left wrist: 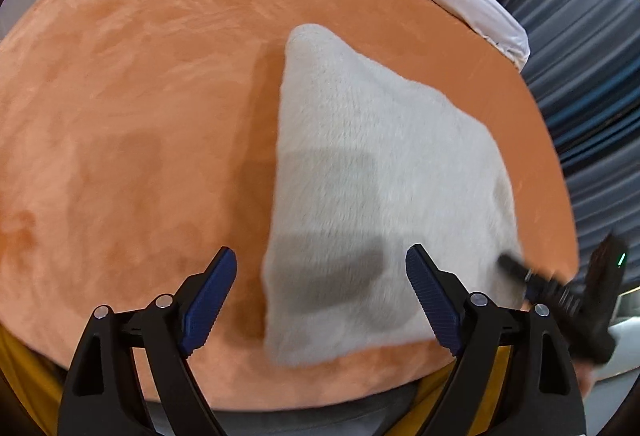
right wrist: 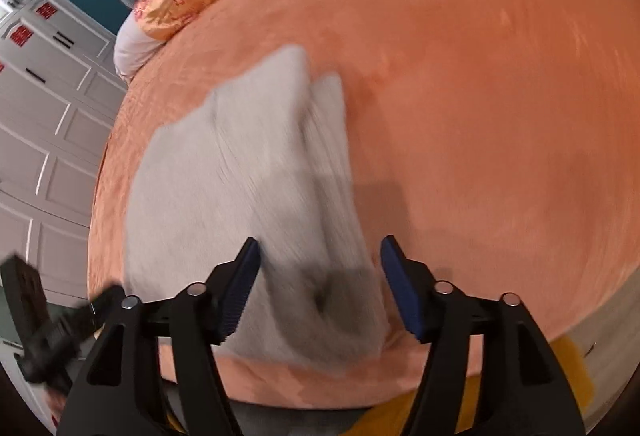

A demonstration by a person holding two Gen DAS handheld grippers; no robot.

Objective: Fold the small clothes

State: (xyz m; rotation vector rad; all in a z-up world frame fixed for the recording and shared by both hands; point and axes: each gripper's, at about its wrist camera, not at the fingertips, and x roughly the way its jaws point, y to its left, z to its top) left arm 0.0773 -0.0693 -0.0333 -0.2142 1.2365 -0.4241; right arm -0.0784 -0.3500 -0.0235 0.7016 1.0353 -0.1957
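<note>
My left wrist camera sits just behind my left tool (left wrist: 320,300) and looks down and forward over the orange bed cover (left wrist: 140,95), close above it, with the pillows at 1 o'clock. My right wrist camera rides behind my right tool (right wrist: 320,288), equally near, pillows at 11 o'clock. Both views share the white fuzzy garment (left wrist: 380,175) and the cover around it; each catches the other tool at its lower edge.
</note>
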